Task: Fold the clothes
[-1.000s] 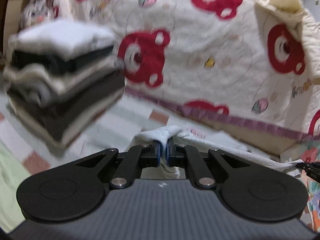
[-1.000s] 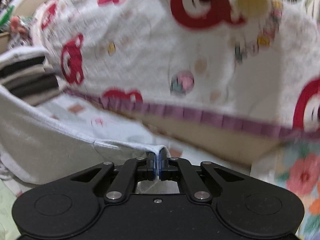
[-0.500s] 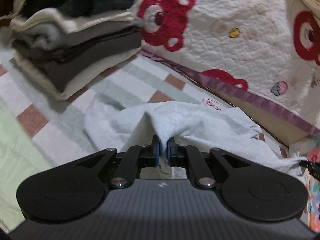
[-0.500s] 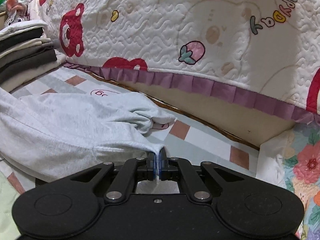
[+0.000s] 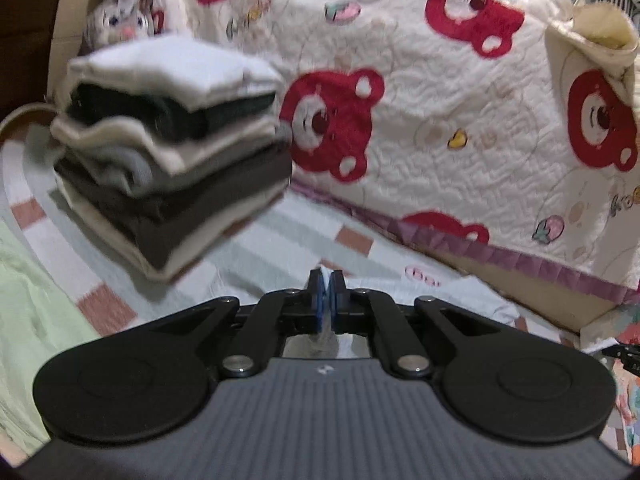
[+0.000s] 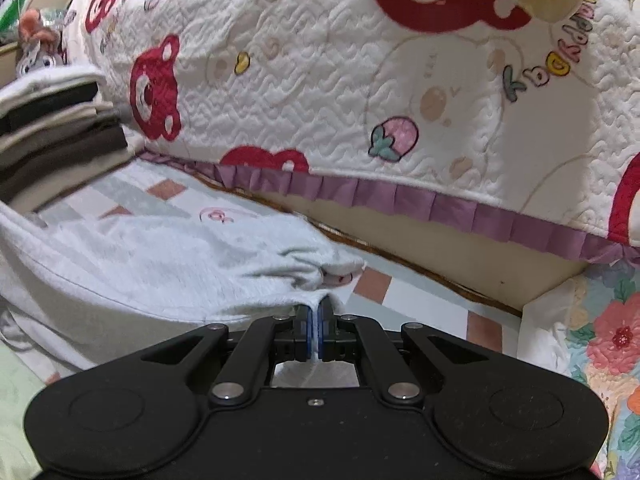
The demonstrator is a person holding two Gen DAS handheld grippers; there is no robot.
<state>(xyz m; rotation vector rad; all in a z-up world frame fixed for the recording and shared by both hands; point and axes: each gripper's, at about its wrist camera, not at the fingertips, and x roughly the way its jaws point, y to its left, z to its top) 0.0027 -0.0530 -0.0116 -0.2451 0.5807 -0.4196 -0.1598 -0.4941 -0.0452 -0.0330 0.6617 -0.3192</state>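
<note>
Lifted off the bedspread (image 6: 168, 196) again, both hand-held grippers (image 5: 327, 292) (image 6: 315, 320) pinch the pale garment's (image 6: 160, 264) edge.

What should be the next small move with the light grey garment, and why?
Probably carry both pinched edges forward and lay them down to make a fold. Both the left claw and the right claw are shut on the light grey garment, which lies partly spread on the checked bed sheet.
</note>
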